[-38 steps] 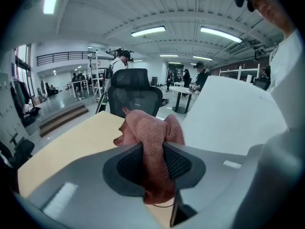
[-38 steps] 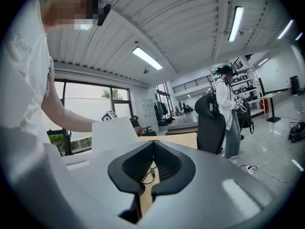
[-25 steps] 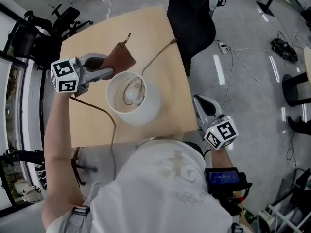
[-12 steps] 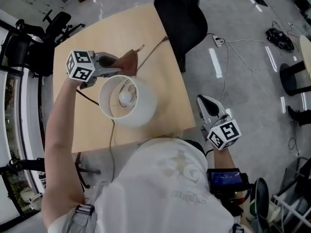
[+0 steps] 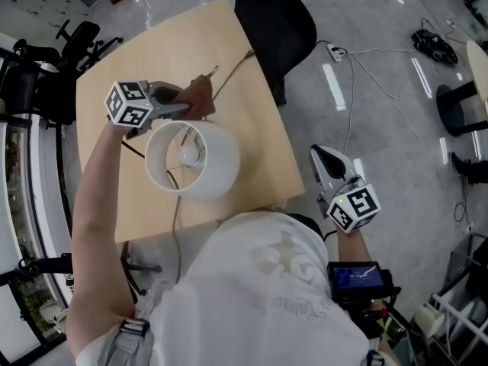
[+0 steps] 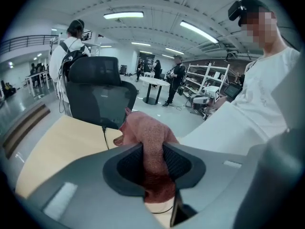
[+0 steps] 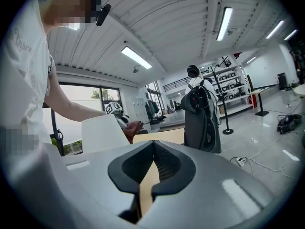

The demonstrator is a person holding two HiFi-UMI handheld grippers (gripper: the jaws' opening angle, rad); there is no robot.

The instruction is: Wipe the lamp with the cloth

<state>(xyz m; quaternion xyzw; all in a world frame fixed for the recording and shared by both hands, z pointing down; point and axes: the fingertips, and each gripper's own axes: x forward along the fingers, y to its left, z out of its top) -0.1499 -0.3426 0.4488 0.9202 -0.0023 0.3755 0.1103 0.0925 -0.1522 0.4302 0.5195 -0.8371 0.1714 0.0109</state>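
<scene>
At the left of the head view, the left gripper (image 5: 187,108) is clamped on a reddish-brown cloth (image 5: 200,96). In the left gripper view the cloth (image 6: 148,136) fills the gap between the ribbed pads and bunches out past them. The marker cube (image 5: 128,104) on this gripper carries only black-and-white square patterns, no letters.

The cloth touches the far rim of the lamp's white shade (image 5: 223,172). The lamp stands near the middle of the light wooden counter (image 5: 263,147), its bulb (image 5: 187,155) visible down inside the shade. A dark cord (image 5: 232,71) runs across the counter toward a black office chair (image 5: 274,14) at the far edge.

To the right, off the counter's edge, the right gripper (image 5: 323,157) holds nothing. In its own view the right gripper (image 7: 152,157) has its jaws together, pads meeting at the tips. Its cube (image 5: 353,207) also shows only square patterns.

The faint print on the person's white shirt (image 5: 282,280) cannot be read, nor can the small lit screen (image 5: 354,278) at the waist.
</scene>
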